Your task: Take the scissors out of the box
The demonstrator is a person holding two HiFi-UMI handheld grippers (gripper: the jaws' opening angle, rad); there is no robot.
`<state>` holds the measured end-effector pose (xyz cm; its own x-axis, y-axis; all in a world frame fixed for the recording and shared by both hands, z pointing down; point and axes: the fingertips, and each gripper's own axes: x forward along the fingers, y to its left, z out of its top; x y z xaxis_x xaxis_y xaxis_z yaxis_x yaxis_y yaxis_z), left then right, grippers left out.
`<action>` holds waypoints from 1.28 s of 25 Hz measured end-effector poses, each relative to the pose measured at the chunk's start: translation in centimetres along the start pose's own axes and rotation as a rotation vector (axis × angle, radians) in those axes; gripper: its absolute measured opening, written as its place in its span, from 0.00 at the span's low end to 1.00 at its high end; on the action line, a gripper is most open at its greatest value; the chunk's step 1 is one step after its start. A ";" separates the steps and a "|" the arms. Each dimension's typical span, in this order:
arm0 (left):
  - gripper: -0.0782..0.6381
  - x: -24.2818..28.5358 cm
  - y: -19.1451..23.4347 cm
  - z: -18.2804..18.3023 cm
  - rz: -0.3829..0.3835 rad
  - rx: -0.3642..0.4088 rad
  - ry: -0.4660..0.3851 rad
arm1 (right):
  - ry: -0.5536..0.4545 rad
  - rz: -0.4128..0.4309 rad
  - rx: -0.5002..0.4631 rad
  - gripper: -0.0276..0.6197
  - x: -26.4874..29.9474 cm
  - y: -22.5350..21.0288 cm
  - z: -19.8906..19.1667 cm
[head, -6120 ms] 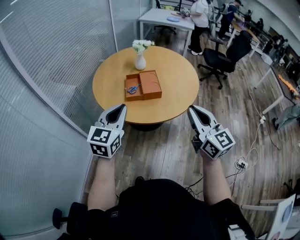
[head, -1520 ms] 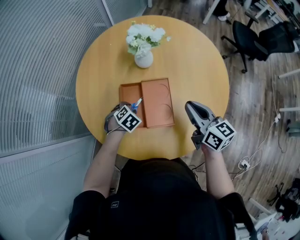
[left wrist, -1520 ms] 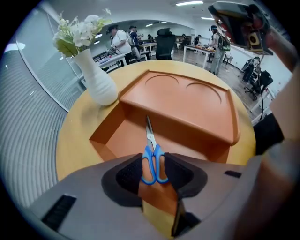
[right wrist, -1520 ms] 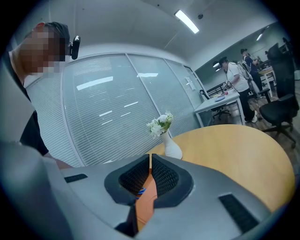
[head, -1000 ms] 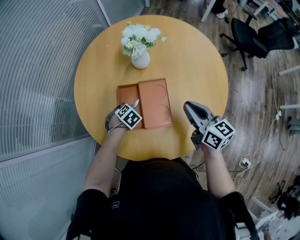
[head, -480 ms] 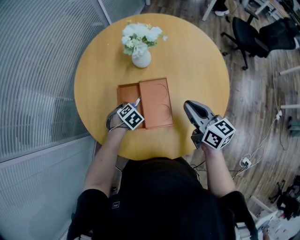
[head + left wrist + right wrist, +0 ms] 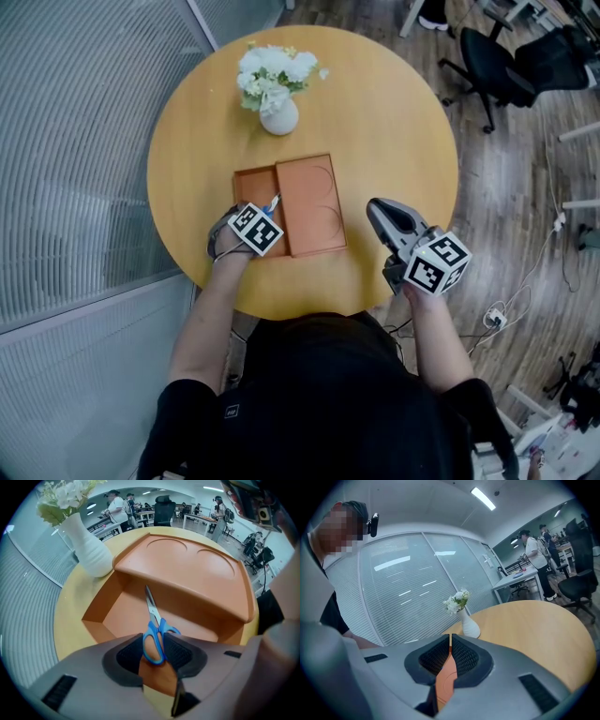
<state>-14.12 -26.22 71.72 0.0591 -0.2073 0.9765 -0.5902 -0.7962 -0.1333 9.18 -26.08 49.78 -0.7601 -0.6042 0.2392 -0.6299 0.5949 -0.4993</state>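
Pretty clearly an office: glass partition walls (image 7: 84, 141) with blinds, a black swivel chair (image 7: 502, 70), white desks (image 7: 518, 579) with people (image 7: 534, 550) standing around, strip lights (image 7: 483, 498) overhead, plus a round meeting desk (image 7: 394, 131) on wood flooring (image 7: 506, 216).
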 end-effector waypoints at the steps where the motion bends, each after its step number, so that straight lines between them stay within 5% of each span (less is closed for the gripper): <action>1: 0.31 0.1 0.0 0.1 0.006 0.015 0.013 | 0.001 0.001 -0.001 0.10 0.0 0.0 -0.1; 8: 0.24 0.2 -0.7 0.8 -0.010 0.011 0.002 | -0.001 0.013 0.002 0.10 0.1 0.7 -0.1; 14: 0.32 -0.4 -3.1 1.7 -0.117 -0.079 -0.093 | -0.004 0.005 0.013 0.10 -0.2 0.3 -0.5; 25: 0.34 -1.1 -3.1 0.9 -0.154 -0.265 -0.143 | -0.012 0.013 0.022 0.10 -0.7 0.3 -0.5; 32: 0.31 -1.2 -5.3 0.0 -0.223 -0.348 -0.088 | -0.021 0.032 0.031 0.10 -0.8 0.4 -0.4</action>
<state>-11.06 -21.72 71.27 0.2754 -0.1116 0.9548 -0.7913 -0.5904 0.1592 9.44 -25.16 49.76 -0.7763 -0.5961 0.2050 -0.5996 0.5979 -0.5319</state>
